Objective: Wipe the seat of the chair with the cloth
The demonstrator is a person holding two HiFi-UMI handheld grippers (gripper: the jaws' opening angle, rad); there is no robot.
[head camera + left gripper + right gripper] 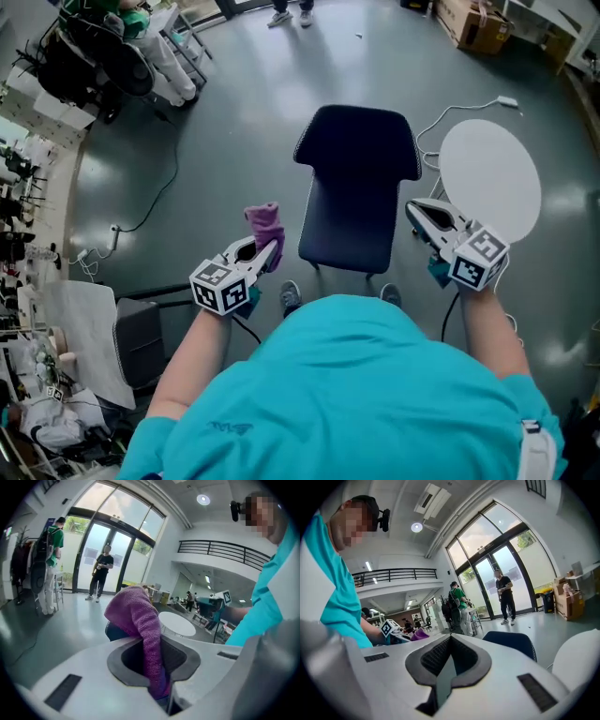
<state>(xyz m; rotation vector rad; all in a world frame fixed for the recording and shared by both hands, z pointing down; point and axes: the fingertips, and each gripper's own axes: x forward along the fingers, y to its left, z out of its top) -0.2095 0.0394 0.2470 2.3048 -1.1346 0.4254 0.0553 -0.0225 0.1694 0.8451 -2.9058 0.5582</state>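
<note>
Two hand-held grippers on my screens, logged with the items around them.

1. Left gripper [267,253]: jaws clamped on the purple cloth [264,223]. The cloth stands up out of the jaws and flops over at its top. I place it at 9 o'clock of the chair seat, just beside the seat edge and not touching it.
2. Right gripper [422,216]: jaws closed together with nothing between them. It sits at 3 o'clock of the seat, over the gap between chair and table.
3. Chair [354,202]: dark blue, at my 12 o'clock, backrest on the far side. The seat [349,230] is bare.
4. Round table [492,178]: white, at 3 o'clock of the chair, just beside it.
5. Cardboard box [478,26]: on the floor at my 1 o'clock, well apart from the chair. It is open at the top; I cannot make out its contents.
6. Cable [155,202]: black, trailing over the grey floor at my 10 o'clock.
7. Person [291,14]: shoes only in the head view, beyond the chair at 12 o'clock.
</note>
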